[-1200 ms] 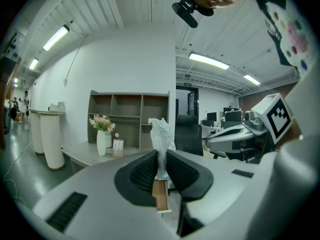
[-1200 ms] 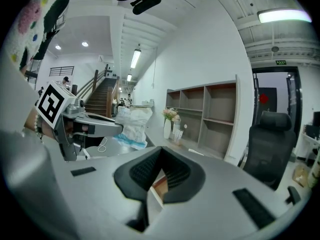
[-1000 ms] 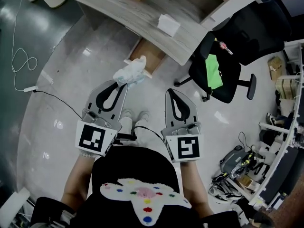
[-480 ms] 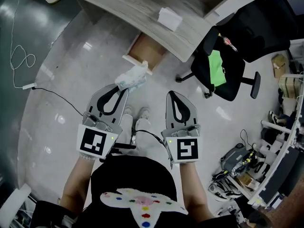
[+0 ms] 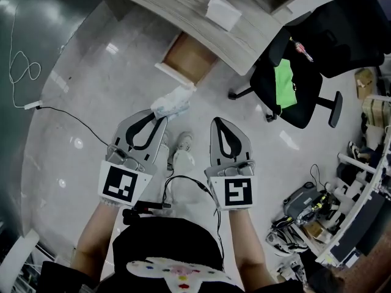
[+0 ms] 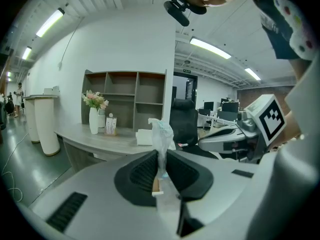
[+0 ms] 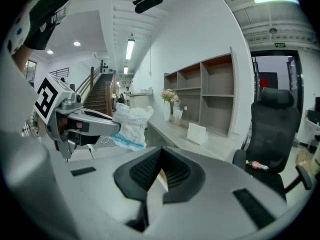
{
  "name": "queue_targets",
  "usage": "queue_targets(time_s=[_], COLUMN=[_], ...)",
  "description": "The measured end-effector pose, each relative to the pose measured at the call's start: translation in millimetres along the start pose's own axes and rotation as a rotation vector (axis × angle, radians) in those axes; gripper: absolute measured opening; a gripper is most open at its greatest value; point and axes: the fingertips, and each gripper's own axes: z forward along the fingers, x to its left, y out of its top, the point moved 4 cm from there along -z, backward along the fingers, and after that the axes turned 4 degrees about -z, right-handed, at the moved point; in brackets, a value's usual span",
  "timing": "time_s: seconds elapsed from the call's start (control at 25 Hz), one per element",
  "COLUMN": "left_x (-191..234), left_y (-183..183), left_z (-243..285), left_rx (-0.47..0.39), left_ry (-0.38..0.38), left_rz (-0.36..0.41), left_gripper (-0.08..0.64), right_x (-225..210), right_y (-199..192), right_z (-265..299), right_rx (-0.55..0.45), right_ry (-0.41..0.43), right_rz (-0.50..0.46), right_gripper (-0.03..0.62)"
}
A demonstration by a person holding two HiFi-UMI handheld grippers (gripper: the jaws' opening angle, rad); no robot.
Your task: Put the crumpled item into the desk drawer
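Note:
My left gripper [image 5: 162, 117] is shut on a crumpled white and blue item [image 5: 171, 102], which sticks up from between its jaws [image 6: 161, 134]. It hangs above the floor, just short of the open brown desk drawer [image 5: 189, 58] under the grey desk [image 5: 183, 14]. The right gripper [image 5: 220, 124] is level with it to the right, shut with nothing in it. From the right gripper view, the crumpled item [image 7: 131, 126] shows at the tip of the left gripper [image 7: 111, 126].
A black office chair [image 5: 293, 72] with a green thing on its seat stands right of the drawer. A white box [image 5: 223, 12] lies on the desk. A vase of flowers [image 6: 94, 115] stands further along it. A cable [image 5: 27, 78] runs over the floor at left.
Both grippers and the person have come closer to the desk. The open drawer now lies nearer the crumpled item. The grip has not changed.

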Motion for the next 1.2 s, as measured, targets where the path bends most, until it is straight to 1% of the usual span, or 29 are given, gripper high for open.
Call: queue_targets(time_s=[0.28, 0.44, 0.56, 0.68, 0.88, 1.2], left_x=[4, 4, 4, 8, 17, 24], left_y=[-25, -39, -51, -60, -79, -111], left_z=[9, 14, 18, 23, 33, 54], left_rx=[0.033, 0.042, 0.058, 0.065, 0.082, 0.109], left_ry=[0.003, 0.001, 0.001, 0.006, 0.010, -0.005], left_rz=[-0.031, -0.028, -0.028, -0.028, -0.018, -0.013], left_gripper=[0.063, 0.063, 0.063, 0.063, 0.063, 0.063], right_x=[2, 2, 4, 4, 1, 0], right_y=[-20, -32, -43, -54, -75, -96], right_z=[12, 19, 22, 29, 44, 69], right_rx=[0.020, 0.018, 0.029, 0.050, 0.073, 0.082], right_ry=[-0.001, 0.005, 0.031, 0.039, 0.038, 0.045], right_rz=[0.023, 0.040, 0.012, -0.009, 0.004, 0.018], right_gripper=[0.005, 0.005, 0.005, 0.005, 0.005, 0.005])
